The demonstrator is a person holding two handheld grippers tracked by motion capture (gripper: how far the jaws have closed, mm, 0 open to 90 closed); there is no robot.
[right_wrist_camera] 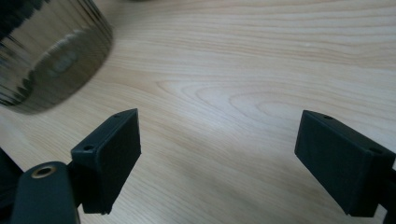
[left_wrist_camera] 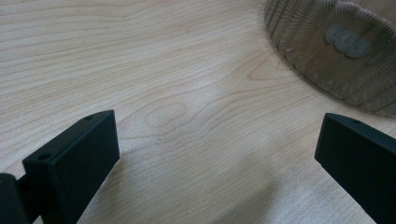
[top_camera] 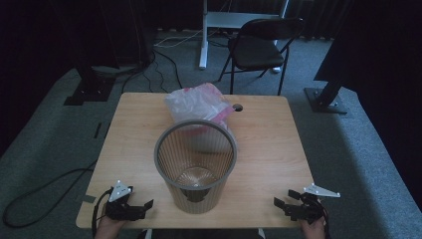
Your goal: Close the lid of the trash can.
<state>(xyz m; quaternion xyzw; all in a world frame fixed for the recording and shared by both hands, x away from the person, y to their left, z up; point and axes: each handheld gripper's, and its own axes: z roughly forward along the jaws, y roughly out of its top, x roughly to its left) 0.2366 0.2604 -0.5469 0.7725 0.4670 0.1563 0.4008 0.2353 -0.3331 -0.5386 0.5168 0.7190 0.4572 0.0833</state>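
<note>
The bin [top_camera: 195, 164] stands upright at the table [top_camera: 268, 149] centre, between both grippers and apart from each. Left gripper [top_camera: 142, 205] fingers [left_wrist_camera: 74, 163]: spread, empty. Right gripper [top_camera: 282, 202] fingers [right_wrist_camera: 109, 158]: spread, empty. Behind the bin lies what appears to be a plastic bag [top_camera: 199, 102].

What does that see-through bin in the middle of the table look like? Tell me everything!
The bin is a round, smoky grey basket that looks like clear plastic, with thin upright ribs all around its wall. It is wider at the open rim than at the bottom. It stands upright near the front middle of the wooden table and looks empty. A crumpled plastic bag with some pink on it lies right behind it. Whether the two touch is hard to tell.
</note>
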